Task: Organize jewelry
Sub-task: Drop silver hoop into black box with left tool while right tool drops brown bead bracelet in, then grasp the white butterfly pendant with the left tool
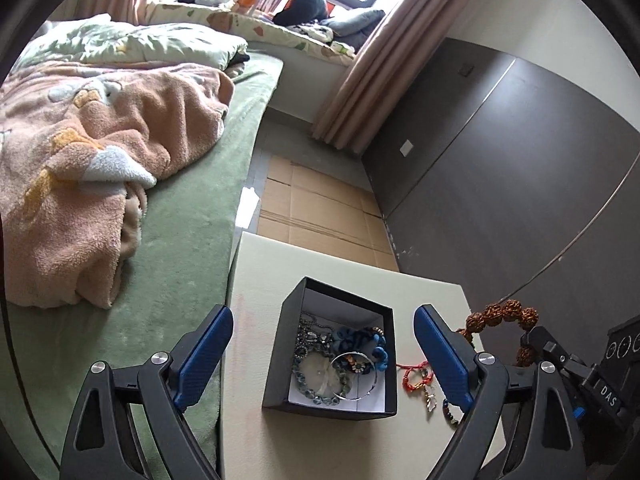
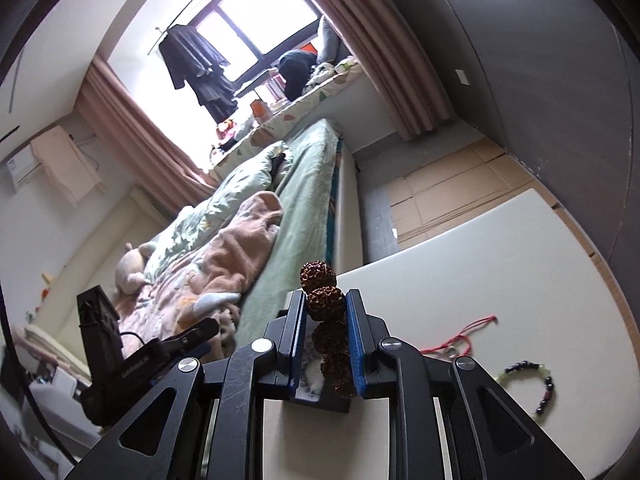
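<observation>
Bedroom, pale table (image 1: 344, 276) beside green bed (image 1: 192, 240). Left claw (image 1: 323, 360): spread wide, empty, hovering over black box (image 1: 280, 364) already holding jewelry. Red cord bracelet (image 1: 416, 376) lies loose just right of box. Right claw (image 2: 327, 330): clamped on brown seed-bead bracelet (image 2: 325, 302), raised above table. Advice: carry beads fully over box opening, lower, then release.
</observation>
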Available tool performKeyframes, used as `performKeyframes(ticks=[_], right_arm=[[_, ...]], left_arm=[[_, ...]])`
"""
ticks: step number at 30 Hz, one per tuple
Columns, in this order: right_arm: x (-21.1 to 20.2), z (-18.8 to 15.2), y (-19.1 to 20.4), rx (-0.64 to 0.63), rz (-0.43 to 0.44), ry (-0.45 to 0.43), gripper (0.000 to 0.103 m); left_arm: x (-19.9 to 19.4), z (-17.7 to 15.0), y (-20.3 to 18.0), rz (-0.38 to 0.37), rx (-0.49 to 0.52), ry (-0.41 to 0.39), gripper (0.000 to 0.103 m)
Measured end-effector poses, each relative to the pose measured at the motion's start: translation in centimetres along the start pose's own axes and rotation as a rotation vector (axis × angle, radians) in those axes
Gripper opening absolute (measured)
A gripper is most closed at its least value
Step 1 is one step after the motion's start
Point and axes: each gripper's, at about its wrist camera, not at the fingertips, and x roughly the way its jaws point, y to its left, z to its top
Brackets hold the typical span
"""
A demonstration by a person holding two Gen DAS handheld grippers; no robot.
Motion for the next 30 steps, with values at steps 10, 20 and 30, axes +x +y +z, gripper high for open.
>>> performKeyframes(ticks=[10,20,30], right_arm=[[5.7,-1.0,4.7,-0.067,0.076,0.092,0.021],[8.0,-2.1,1.6,0.007,-0.057,0.215,0.043],[1.6,-0.8,-1.3,0.015,-0.150,0.153,0.056]], left_arm=[[-2.4,0.7,1.5,0.010,-0.047,-0.057,0.092],[-2.0,0.7,2.0,0.030,-0.071,-0.056,0.092],[-0.5,-1.3,-2.4,0.016,0.059,-0.010,0.092]])
